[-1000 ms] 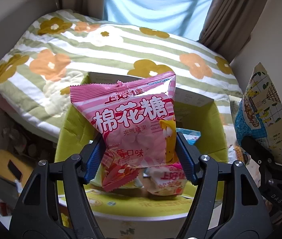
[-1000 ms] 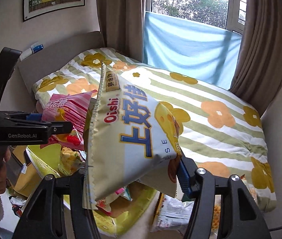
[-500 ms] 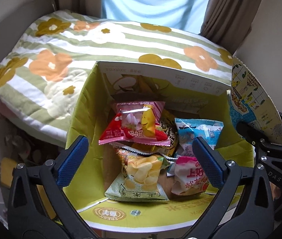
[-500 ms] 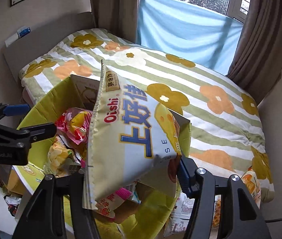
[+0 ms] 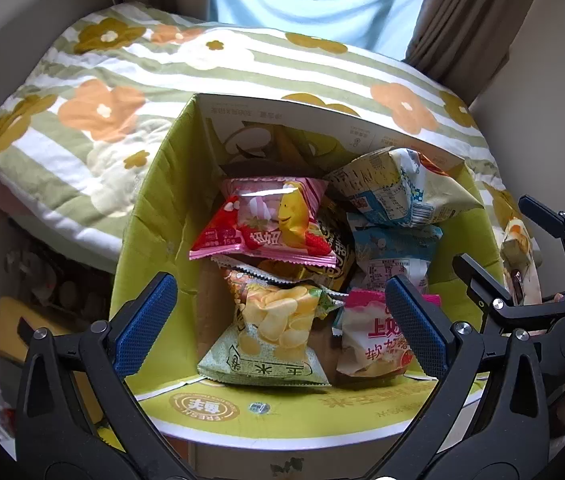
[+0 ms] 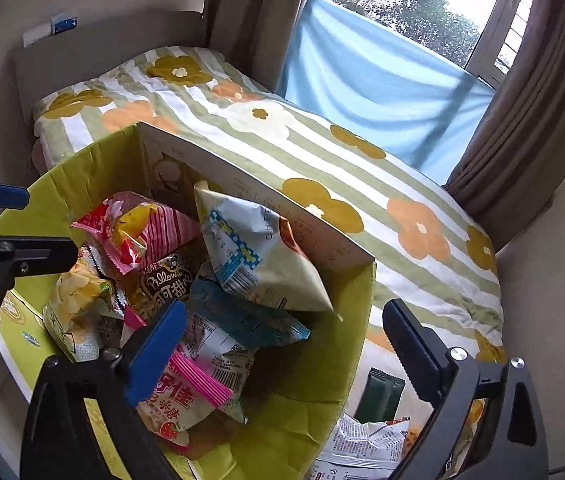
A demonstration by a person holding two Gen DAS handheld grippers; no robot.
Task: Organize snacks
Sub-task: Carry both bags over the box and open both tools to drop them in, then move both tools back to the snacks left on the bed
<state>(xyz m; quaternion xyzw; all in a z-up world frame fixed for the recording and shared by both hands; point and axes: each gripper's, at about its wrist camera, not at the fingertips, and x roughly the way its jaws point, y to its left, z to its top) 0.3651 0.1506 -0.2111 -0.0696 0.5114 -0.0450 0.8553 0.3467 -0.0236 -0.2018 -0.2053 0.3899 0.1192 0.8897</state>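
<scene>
Left gripper (image 5: 280,322): fingers spread wide, nothing between the pads; it hangs over the near edge of the box, pointing down into it.
Left pads (image 5: 144,322): blue, bare, clear of every bag.
Right gripper (image 6: 282,354): jaws opening, nothing pinched; the cream bag lies free ahead of them in the box.
Right pads (image 6: 158,356): the blue one stands over the pink-striped bag, whether touching it I cannot tell; the other finger hangs beyond the box's right wall.
Cream bag (image 6: 260,256): back side up with barcode showing, tilted, leaning in the far right corner of the box on top of the blue bag.
Blue bag (image 6: 242,316): under the cream bag, on the right side of the box.
Marshmallow bag (image 5: 268,220): pink, with a clear window and yellow figure; it lies on top of the heap toward the far left, label upside down in the left view.
Pillows bag (image 6: 164,284): dark, partly buried beneath the marshmallow bag.
Chip bag (image 5: 272,332): pale green, at the near side, flat on the box floor.
Pink-striped bag (image 6: 190,384): near right corner, beside the chip bag.
Box (image 5: 144,216): green cardboard, flaps open, standing against the bed.
Bed (image 5: 94,92): striped quilt with flowers, behind the box.
Loose packets (image 6: 366,436): on the floor outside the box's right wall.
</scene>
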